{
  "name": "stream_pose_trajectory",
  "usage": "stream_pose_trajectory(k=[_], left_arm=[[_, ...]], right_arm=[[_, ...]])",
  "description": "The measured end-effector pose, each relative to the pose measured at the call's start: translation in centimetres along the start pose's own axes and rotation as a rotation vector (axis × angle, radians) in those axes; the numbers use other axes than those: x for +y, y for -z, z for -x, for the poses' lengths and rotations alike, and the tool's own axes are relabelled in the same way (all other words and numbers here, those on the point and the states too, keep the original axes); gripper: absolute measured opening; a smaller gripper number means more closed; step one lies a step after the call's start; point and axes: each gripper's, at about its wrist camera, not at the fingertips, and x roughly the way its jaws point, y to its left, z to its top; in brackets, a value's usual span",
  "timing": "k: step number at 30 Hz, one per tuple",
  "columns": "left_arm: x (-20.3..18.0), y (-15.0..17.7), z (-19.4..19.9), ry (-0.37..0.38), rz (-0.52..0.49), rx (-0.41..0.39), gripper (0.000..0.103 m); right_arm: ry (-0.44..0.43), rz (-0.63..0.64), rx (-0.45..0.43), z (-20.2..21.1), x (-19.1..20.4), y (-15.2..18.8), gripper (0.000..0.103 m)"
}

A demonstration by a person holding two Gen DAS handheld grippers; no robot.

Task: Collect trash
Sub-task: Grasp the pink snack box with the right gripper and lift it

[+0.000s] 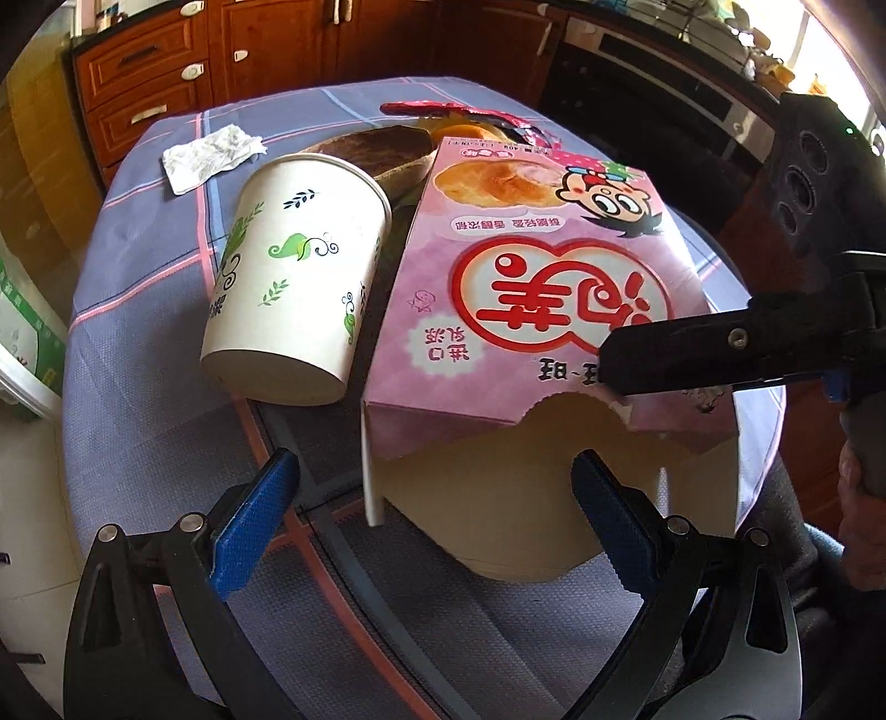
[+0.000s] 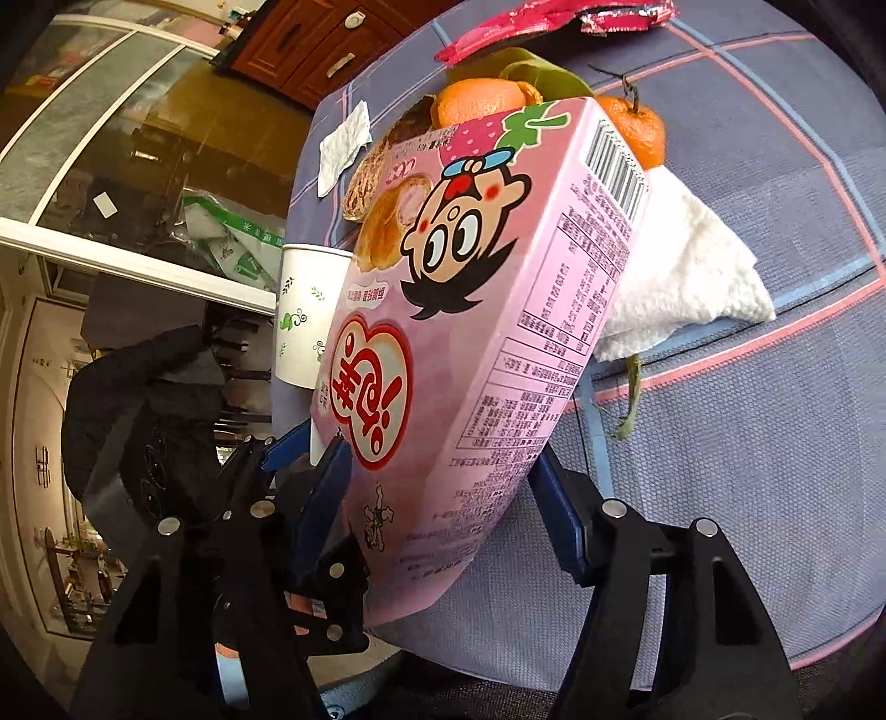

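A pink snack box (image 1: 531, 288) with a cartoon face lies on the table, its open end toward me. My right gripper (image 2: 443, 498) is shut on the box (image 2: 476, 310) near its open end; one of its fingers (image 1: 720, 349) shows across the box top in the left wrist view. My left gripper (image 1: 432, 526) is open and empty, its jaws spread just in front of the box opening. A white paper cup (image 1: 299, 277) with green leaf prints lies on its side to the left of the box.
A crumpled tissue (image 1: 210, 155) lies at the far left of the blue checked tablecloth (image 1: 138, 310). Behind the box are a round brown pastry (image 1: 376, 149), orange peel (image 2: 482, 99), a tangerine (image 2: 637, 127), a red wrapper (image 2: 531, 22) and a white napkin (image 2: 686, 277). Wooden cabinets (image 1: 166, 72) stand beyond.
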Motion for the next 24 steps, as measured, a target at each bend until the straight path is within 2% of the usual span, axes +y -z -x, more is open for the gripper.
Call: stream_pose_trajectory(k=[6, 8, 12, 15, 18, 21, 24], left_arm=[[-1.1, 0.0, 1.1, 0.000, -0.016, -0.010, 0.099], [-1.8, -0.3, 1.5, 0.024, -0.025, -0.015, 0.099], [-3.5, -1.1, 2.3, 0.008, -0.061, -0.041, 0.099], [-4.4, -1.9, 2.6, 0.019, -0.066, -0.050, 0.099], [-5.2, -2.8, 2.2, 0.027, -0.067, -0.049, 0.099], [-5.9, -3.6, 1.4, 0.044, -0.059, -0.041, 0.099], [-6.7, -4.6, 0.4, 0.050, -0.061, -0.041, 0.099]], right_arm=[[0.076, 0.089, -0.116, 4.8, 1.0, 0.0, 0.051], [0.109, 0.115, -0.155, 6.3, 1.1, -0.1, 0.051], [0.154, 0.145, -0.226, 9.0, 1.1, -0.5, 0.049], [0.242, 0.174, -0.304, 11.8, 0.7, -0.9, 0.046], [0.374, 0.199, -0.362, 13.6, -0.2, -1.3, 0.044], [0.477, 0.215, -0.347, 13.9, -1.7, -1.5, 0.044], [0.471, 0.210, -0.313, 13.3, -2.9, -1.3, 0.044]])
